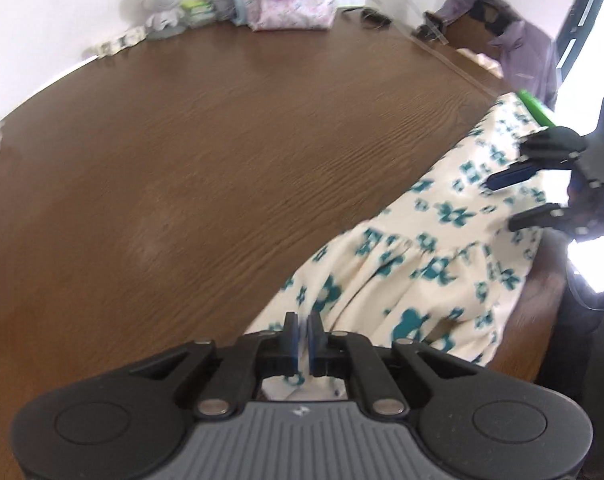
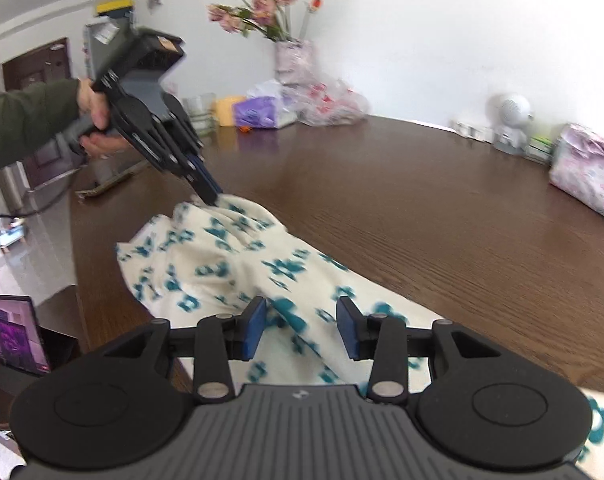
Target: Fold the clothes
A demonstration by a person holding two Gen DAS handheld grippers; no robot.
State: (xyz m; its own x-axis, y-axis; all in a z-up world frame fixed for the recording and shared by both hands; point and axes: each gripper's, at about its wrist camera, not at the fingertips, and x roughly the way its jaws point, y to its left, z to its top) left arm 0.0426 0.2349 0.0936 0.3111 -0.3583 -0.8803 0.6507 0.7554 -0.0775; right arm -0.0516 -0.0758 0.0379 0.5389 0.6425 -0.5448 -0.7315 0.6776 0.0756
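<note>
I count one garment point(image 1: 418, 264): a cream cloth with teal flowers, lying along the near edge of the brown wooden table point(image 1: 206, 168) and rumpled at one end. There are two tools in play. My left tool point(image 1: 302, 340) has its blue pads pressed together on a fold of the cloth; in the right wrist view it points down, pinching the raised corner, gripped by a hand point(image 2: 96, 120) in a dark green sleeve point(image 2: 26, 120). My right tool point(image 2: 302, 330) hangs just above the cloth with its pads apart and nothing between them.

Along the far wall sit a small white fan point(image 2: 510, 120), a pink patterned bundle point(image 2: 590, 168), some plastic bags point(image 2: 330, 104) and one vase of pink flowers point(image 2: 294, 60), all well apart from the cloth. The tabletop between is bare wood.
</note>
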